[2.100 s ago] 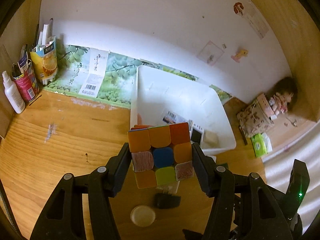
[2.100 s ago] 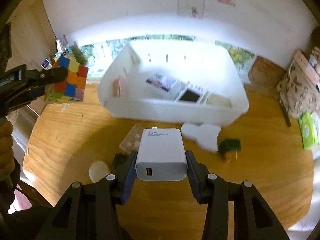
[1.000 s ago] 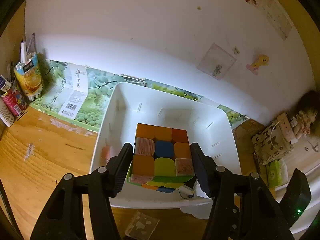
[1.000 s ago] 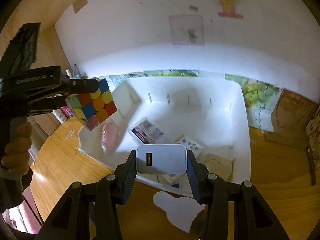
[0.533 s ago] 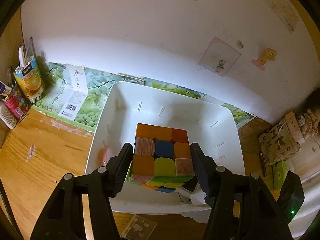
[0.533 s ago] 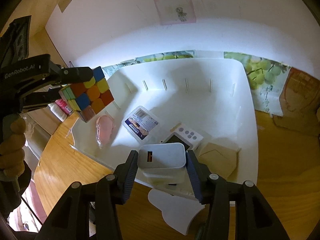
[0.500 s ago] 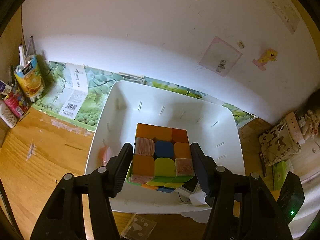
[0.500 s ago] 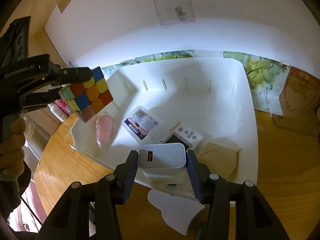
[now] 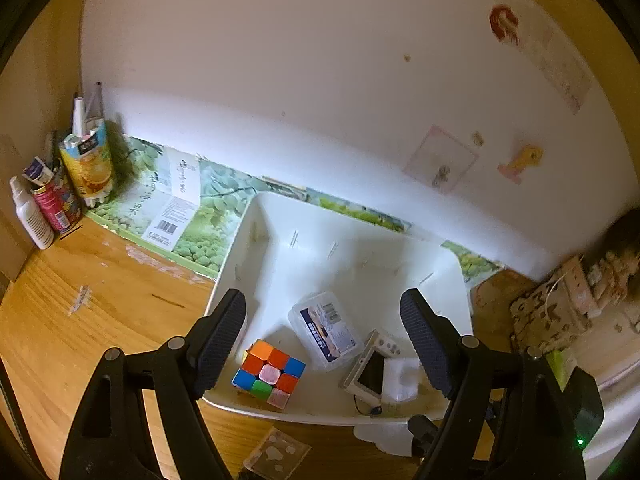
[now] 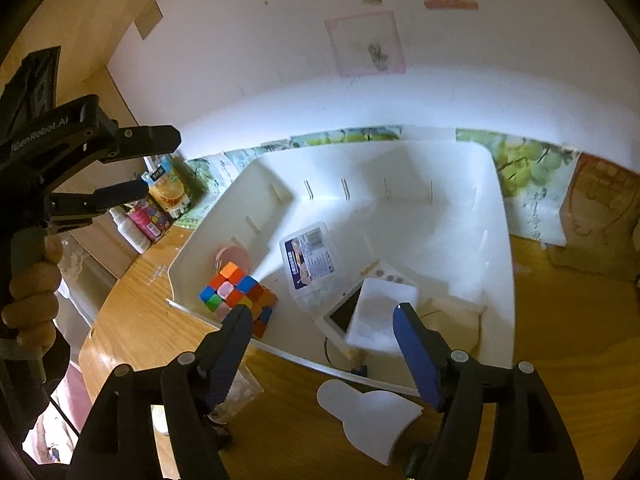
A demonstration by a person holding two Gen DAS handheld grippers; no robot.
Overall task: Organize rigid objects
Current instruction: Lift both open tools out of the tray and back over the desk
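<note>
I have both grippers hanging over the near edge of the white bin (image 9: 256, 240), and neither is carrying anything. My left gripper (image 9: 322, 344) has its jaws spread wide, and below the gap the puzzle cube (image 9: 268, 374) sits on the bin floor in the near left corner, tipped on one edge against the front wall. In the right wrist view the cube (image 10: 236, 298) lies just past the left fingertip of my right gripper (image 10: 324, 340), whose jaws are likewise wide apart. The white charger (image 10: 380, 312) rests in the bin just beyond those fingers, partly on top of a small device with a dark screen (image 10: 344, 310); its outline is blurred, so I cannot say whether it has settled. A clear plastic box with a blue label (image 9: 326, 330) lies flat between the cube and the charger. A white cut-out shape (image 10: 368, 416) lies on the wooden table (image 9: 100, 300), just in front of the bin.
</note>
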